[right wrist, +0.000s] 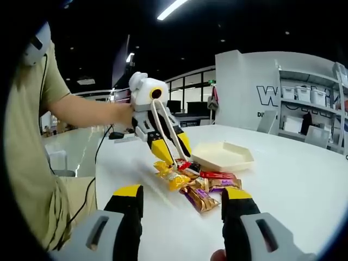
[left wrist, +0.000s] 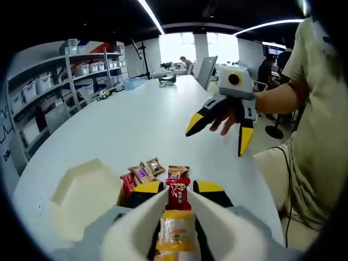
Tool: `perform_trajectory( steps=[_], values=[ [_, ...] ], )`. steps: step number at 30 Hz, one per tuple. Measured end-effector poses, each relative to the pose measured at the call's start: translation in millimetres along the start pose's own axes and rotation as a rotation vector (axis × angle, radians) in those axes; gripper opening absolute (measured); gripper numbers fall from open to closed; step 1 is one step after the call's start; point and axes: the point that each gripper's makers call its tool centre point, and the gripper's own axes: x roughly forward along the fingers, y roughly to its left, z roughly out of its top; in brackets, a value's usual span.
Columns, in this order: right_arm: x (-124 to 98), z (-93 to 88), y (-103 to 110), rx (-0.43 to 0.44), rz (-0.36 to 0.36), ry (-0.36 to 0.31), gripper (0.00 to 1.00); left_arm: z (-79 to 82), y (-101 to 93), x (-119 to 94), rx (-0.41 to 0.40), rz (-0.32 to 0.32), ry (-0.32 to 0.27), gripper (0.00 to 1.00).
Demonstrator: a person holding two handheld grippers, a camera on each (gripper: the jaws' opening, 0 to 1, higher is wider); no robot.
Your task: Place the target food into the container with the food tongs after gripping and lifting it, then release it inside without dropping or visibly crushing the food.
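My left gripper is shut on white food tongs, which run forward between its yellow-tipped jaws. The tong tips sit on either side of a red snack packet, and a yellow packet lies between the tong arms. Several more wrapped snacks lie in a pile on the white table. Left of the pile is a cream hexagonal container. In the right gripper view the left gripper holds the tongs down onto the pile, beside the container. My right gripper is open and holds nothing; it also hovers above the table.
A long white table stretches away, with small items at its far end. Shelving with storage bins lines the left side. A person's arm and torso stand at the table's right edge. A cable hangs by the table edge.
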Motion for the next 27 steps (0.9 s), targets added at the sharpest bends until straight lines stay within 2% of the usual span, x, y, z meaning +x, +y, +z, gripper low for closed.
perform_trajectory(
  steps=[15, 27],
  values=[
    [-0.3, 2.9, -0.6, -0.005, 0.0, -0.002, 0.56, 8.1, 14.5, -13.7, 0.011, 0.034, -0.002, 0.21],
    [-2.2, 2.7, -1.7, -0.005, -0.003, -0.003, 0.56, 7.9, 29.3, -19.9, 0.014, 0.055, 0.008, 0.21]
  ],
)
